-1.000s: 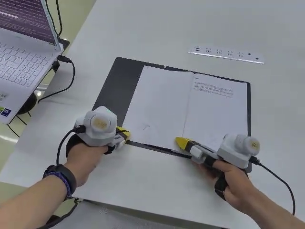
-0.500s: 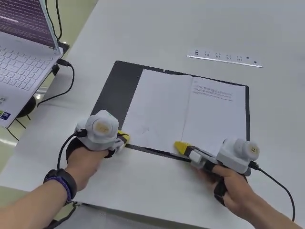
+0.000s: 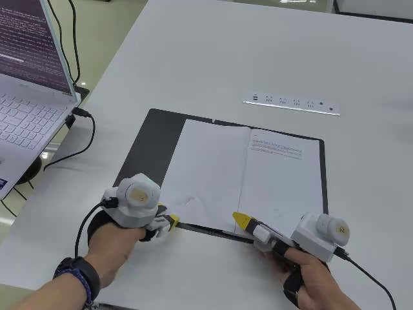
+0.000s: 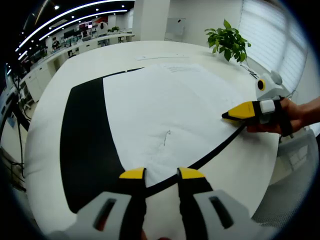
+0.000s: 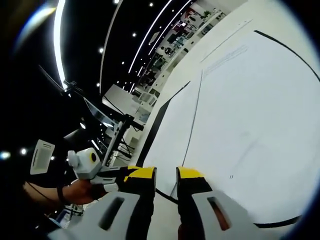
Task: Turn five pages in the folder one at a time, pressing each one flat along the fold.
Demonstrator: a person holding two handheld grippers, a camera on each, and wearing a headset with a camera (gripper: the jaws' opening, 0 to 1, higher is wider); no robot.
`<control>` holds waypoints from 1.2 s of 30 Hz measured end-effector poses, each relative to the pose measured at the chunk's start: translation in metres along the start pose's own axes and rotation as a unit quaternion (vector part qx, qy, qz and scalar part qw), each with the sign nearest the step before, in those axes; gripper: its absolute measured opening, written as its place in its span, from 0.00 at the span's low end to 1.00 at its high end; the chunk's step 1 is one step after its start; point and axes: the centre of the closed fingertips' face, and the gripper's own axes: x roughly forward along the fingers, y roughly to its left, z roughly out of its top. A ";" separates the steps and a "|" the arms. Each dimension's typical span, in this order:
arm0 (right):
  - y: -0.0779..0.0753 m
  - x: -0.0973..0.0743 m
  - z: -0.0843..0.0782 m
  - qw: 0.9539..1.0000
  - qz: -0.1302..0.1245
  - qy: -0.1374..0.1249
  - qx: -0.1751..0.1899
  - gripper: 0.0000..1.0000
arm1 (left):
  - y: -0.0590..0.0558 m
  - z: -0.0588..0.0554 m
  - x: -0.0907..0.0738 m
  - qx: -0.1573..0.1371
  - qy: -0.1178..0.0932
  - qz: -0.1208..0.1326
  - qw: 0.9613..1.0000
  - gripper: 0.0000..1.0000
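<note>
The black folder (image 3: 145,145) lies open on the white table, a blank left page (image 3: 203,168) and a right page (image 3: 281,181) with a few printed lines meeting at the fold (image 3: 242,174). My left gripper (image 3: 169,221) rests shut at the near left corner of the left page, its yellow tips (image 4: 161,174) just short of the folder's edge (image 4: 82,145). My right gripper (image 3: 240,219) is shut with its tip on the near end of the fold; its own view puts its jaws (image 5: 166,172) over the fold line (image 5: 195,115). The right gripper (image 4: 226,115) also reaches in at the right of the left gripper view.
An open laptop (image 3: 26,97) sits at the far left with a black cable (image 3: 77,139) trailing toward the folder. A white power strip (image 3: 290,103) lies behind the folder. A potted plant (image 4: 227,42) stands at the table's far side. The table edge is close to my hands.
The head camera has pulled back, so the whole picture has slid down. Both grippers stay at about the same places on the folder's near edge.
</note>
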 end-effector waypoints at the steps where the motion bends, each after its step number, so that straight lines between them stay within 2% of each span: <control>1: 0.003 -0.002 0.003 1.000 0.001 -0.001 -0.001 0.20 | -0.002 0.000 0.000 0.001 0.001 -0.001 1.000 0.25; 8: 0.002 -0.015 0.014 1.000 -0.012 -0.015 -0.017 0.24 | -0.013 0.004 -0.006 0.001 0.002 -0.003 1.000 0.36; 17: -0.006 -0.034 0.017 0.999 -0.040 -0.025 -0.026 0.29 | -0.021 0.015 -0.021 -0.002 -0.019 0.002 1.000 0.41; 29: -0.018 -0.061 0.023 0.996 -0.073 -0.035 -0.044 0.32 | -0.018 0.020 -0.042 -0.001 -0.042 0.013 0.999 0.43; 33: -0.019 -0.072 0.029 0.995 -0.079 -0.048 -0.047 0.33 | -0.016 0.021 -0.052 0.014 -0.045 0.017 0.999 0.45; 36: -0.019 -0.079 0.034 0.993 -0.083 -0.046 -0.066 0.34 | -0.011 0.021 -0.058 0.017 -0.047 0.022 0.999 0.45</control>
